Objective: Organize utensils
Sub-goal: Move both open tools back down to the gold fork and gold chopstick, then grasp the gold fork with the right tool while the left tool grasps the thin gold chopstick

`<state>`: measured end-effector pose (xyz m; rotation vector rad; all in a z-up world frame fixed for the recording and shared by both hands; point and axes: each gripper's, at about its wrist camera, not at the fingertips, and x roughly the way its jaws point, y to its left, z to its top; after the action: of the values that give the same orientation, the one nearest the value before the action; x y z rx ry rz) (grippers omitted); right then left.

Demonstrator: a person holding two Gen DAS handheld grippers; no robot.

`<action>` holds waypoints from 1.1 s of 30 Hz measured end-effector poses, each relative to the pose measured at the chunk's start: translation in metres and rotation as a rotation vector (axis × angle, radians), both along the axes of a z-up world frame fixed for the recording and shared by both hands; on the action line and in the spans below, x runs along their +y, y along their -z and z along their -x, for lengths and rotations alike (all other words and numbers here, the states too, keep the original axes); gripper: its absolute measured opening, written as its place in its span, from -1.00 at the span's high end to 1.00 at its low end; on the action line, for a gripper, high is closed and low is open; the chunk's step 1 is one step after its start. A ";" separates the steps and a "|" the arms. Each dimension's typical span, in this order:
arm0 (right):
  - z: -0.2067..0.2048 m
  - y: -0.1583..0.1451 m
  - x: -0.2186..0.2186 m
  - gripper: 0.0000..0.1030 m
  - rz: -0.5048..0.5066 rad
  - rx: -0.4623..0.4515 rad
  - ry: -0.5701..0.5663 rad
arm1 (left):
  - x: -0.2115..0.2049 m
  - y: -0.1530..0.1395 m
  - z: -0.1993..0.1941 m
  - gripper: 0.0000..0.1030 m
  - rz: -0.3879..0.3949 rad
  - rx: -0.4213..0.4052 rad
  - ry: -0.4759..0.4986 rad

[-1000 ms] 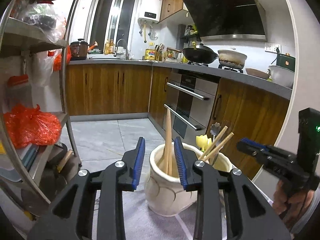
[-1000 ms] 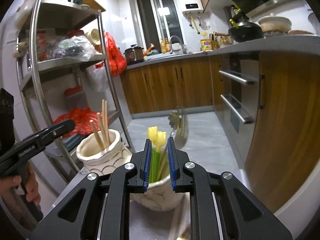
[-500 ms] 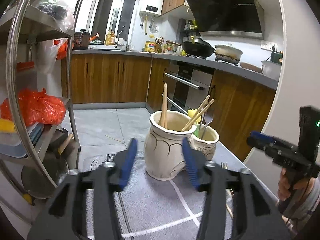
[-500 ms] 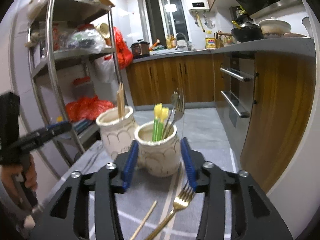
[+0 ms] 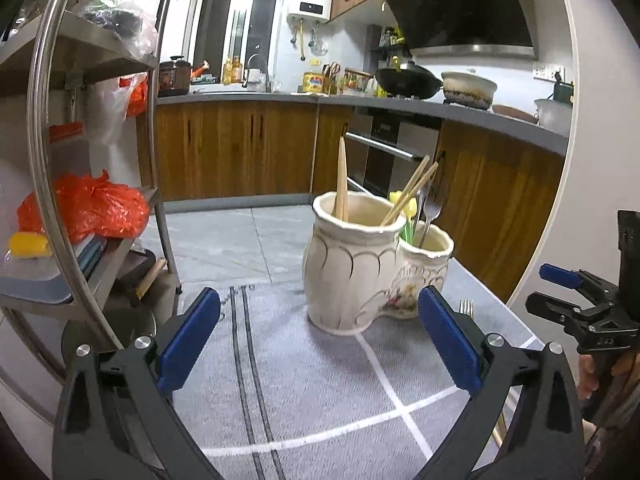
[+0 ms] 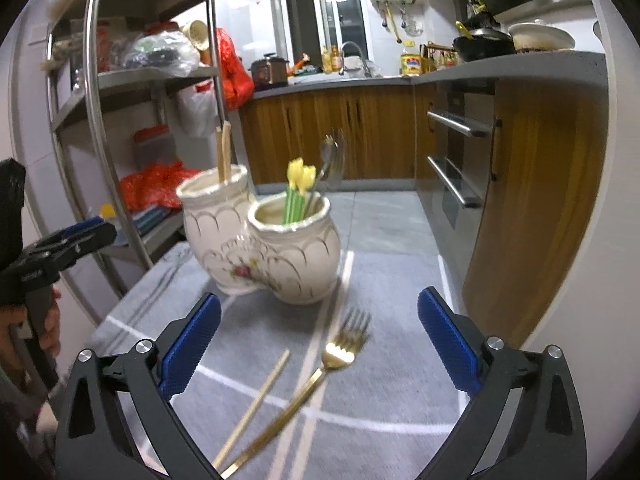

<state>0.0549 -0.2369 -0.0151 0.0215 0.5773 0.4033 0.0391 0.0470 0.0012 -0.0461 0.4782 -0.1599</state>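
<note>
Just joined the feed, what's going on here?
Utensils are being sorted into two cream jars. The tall jar holds chopsticks, the short jar forks and yellow-topped sticks. Both grippers, left and right, hover with jaws open and empty. A gold fork and one chopstick lie on the grey mat.

My kitchen's got wood cabinets [image 5: 236,148] under a grey counter [image 5: 256,98], pale floor tiles [image 5: 224,236], a steel rack [image 6: 96,112] on my left, and a bright window [image 5: 236,20] at the back.

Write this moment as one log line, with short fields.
left tool: open | right tool: open | gold fork, chopstick: lying on mat | jars: hold utensils
</note>
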 end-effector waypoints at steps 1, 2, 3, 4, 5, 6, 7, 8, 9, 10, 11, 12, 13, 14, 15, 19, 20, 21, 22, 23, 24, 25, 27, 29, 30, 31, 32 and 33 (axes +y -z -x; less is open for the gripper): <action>0.001 0.002 -0.002 -0.90 0.011 0.006 0.003 | 0.000 0.002 0.001 -0.89 -0.003 0.003 0.001; 0.003 0.007 -0.004 -0.90 0.029 0.018 0.010 | -0.001 0.004 0.002 -0.89 -0.006 0.007 0.003; 0.004 0.012 -0.006 -0.90 0.042 0.028 0.016 | -0.002 0.007 0.003 -0.89 -0.011 0.015 0.006; 0.005 0.017 -0.008 -0.90 0.053 0.043 0.025 | -0.004 0.009 0.004 -0.89 -0.015 0.022 0.008; 0.006 0.022 -0.010 -0.90 0.059 0.059 0.033 | -0.005 0.012 0.004 -0.89 -0.021 0.031 0.011; 0.005 0.026 -0.012 -0.90 0.062 0.075 0.042 | -0.007 0.016 0.005 -0.89 -0.028 0.042 0.015; 0.004 0.030 -0.013 -0.90 0.061 0.090 0.051 | -0.009 0.020 0.005 -0.89 -0.038 0.053 0.018; 0.002 0.035 -0.015 -0.90 0.059 0.113 0.065 | -0.011 0.024 0.006 -0.89 -0.045 0.064 0.021; 0.001 0.039 -0.015 -0.90 0.056 0.129 0.072 | -0.012 0.027 0.005 -0.89 -0.049 0.072 0.024; -0.001 0.041 -0.016 -0.90 0.054 0.140 0.075 | -0.015 0.031 0.006 -0.89 -0.054 0.086 0.029; -0.004 0.043 -0.015 -0.90 0.056 0.152 0.077 | -0.016 0.035 0.006 -0.89 -0.057 0.095 0.033; -0.007 0.044 -0.013 -0.90 0.067 0.160 0.077 | -0.018 0.037 0.007 -0.89 -0.060 0.103 0.037; -0.011 0.044 -0.010 -0.90 0.080 0.164 0.073 | -0.019 0.041 0.007 -0.89 -0.064 0.112 0.037; -0.015 0.043 -0.010 -0.90 0.088 0.166 0.068 | -0.019 0.043 0.007 -0.89 -0.067 0.119 0.036; -0.020 0.042 -0.008 -0.90 0.097 0.166 0.067 | -0.019 0.044 0.007 -0.89 -0.068 0.124 0.035; -0.038 0.040 -0.004 -0.90 0.113 0.172 0.043 | -0.019 0.047 0.007 -0.89 -0.071 0.141 0.032; -0.041 0.041 -0.002 -0.90 0.117 0.180 0.030 | -0.019 0.047 0.007 -0.89 -0.072 0.144 0.033; -0.046 0.042 0.001 -0.90 0.123 0.188 0.013 | -0.019 0.048 0.007 -0.89 -0.074 0.149 0.033; -0.049 0.044 0.002 -0.90 0.128 0.194 0.004 | -0.019 0.048 0.007 -0.89 -0.074 0.152 0.031; -0.054 0.047 0.004 -0.86 0.132 0.209 -0.011 | -0.019 0.049 0.006 -0.89 -0.074 0.155 0.030; -0.058 0.049 0.005 -0.85 0.132 0.222 -0.020 | -0.019 0.049 0.006 -0.89 -0.072 0.157 0.029; -0.061 0.051 0.005 -0.82 0.126 0.231 -0.026 | -0.020 0.049 0.006 -0.89 -0.070 0.158 0.031; -0.069 0.055 0.004 -0.63 0.108 0.263 -0.033 | -0.021 0.049 0.008 -0.89 -0.070 0.158 0.036; -0.077 0.058 0.002 -0.37 0.083 0.294 -0.033 | -0.023 0.048 0.009 -0.89 -0.073 0.155 0.042; -0.078 0.059 0.002 -0.33 0.074 0.303 -0.038 | -0.024 0.048 0.009 -0.89 -0.074 0.154 0.044; -0.081 0.060 0.001 -0.26 0.063 0.314 -0.044 | -0.024 0.048 0.010 -0.89 -0.076 0.154 0.046; -0.084 0.061 0.001 -0.16 0.050 0.328 -0.054 | -0.025 0.048 0.010 -0.89 -0.076 0.156 0.046; -0.086 0.062 0.001 -0.11 0.042 0.335 -0.060 | -0.025 0.048 0.011 -0.89 -0.076 0.158 0.048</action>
<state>0.1412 -0.2361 -0.0774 0.0321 0.9188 0.4492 0.0285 0.0216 -0.0473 0.0278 0.6425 -0.1853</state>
